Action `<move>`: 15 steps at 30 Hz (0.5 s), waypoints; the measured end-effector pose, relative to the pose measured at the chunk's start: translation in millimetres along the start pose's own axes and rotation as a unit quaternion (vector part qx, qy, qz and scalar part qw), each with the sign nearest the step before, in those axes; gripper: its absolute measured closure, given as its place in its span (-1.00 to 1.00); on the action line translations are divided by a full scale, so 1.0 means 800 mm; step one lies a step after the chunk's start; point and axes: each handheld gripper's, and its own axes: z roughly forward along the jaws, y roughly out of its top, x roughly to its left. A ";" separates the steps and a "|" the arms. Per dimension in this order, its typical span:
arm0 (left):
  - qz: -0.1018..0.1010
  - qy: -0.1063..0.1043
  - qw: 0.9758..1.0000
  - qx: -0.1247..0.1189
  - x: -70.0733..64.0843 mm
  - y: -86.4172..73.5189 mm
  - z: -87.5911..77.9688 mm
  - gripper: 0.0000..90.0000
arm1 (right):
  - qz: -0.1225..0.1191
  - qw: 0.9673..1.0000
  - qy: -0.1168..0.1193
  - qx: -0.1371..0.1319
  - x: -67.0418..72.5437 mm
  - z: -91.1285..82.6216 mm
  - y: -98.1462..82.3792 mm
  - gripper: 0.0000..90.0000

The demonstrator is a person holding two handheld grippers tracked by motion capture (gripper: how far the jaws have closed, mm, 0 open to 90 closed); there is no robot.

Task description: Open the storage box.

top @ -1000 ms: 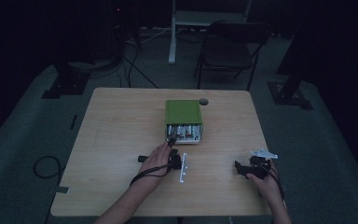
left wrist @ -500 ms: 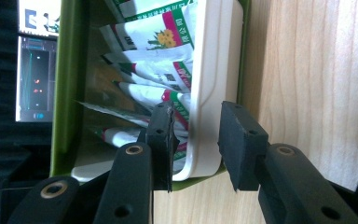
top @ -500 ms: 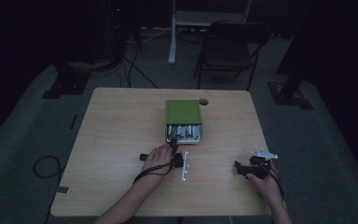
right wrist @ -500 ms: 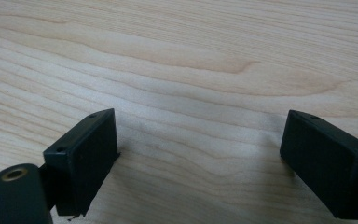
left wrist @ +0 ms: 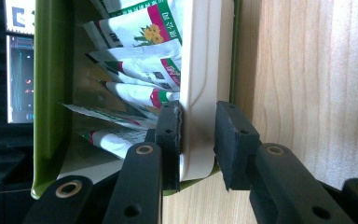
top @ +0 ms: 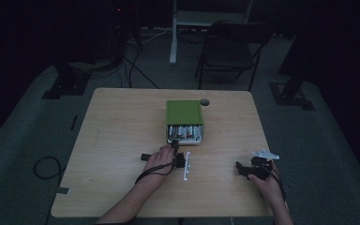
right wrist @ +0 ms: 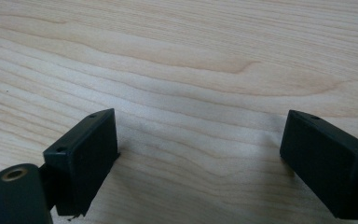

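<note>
Now the left gripper (left wrist: 198, 140) is at the front of the green box (top: 183, 112), which stands near the middle of the table (top: 117, 140). Its jaws have just been closing and are clenched on the white drawer (left wrist: 200, 70): one pad (left wrist: 170, 135) is inside against the wall, the other outside. The drawer is a little way out and holds white packets (left wrist: 140, 70) with flower prints. The right gripper (right wrist: 200, 158) rests well apart, near the right edge of the table, and its jaws are released, wide over bare wood.
</note>
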 end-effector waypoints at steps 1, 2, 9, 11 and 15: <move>0.003 0.001 1.000 -0.001 0.000 0.000 0.000 0.61 | 0.000 1.000 0.000 0.000 0.000 0.000 0.000 -0.76; 0.003 0.001 1.000 -0.001 -0.001 0.000 -0.001 0.61 | 0.000 1.000 0.000 0.000 0.000 0.000 0.000 -0.76; 0.010 0.000 1.000 -0.001 -0.001 0.001 -0.004 0.61 | 0.000 1.000 0.000 0.000 0.000 0.000 0.000 -0.76; 0.009 -0.001 1.000 0.000 -0.002 0.001 -0.007 0.61 | 0.000 1.000 0.000 0.000 0.000 0.000 0.000 -0.76; 0.012 -0.004 1.000 -0.001 -0.004 0.002 -0.011 0.61 | 0.000 1.000 0.000 0.000 0.000 0.000 0.000 -0.76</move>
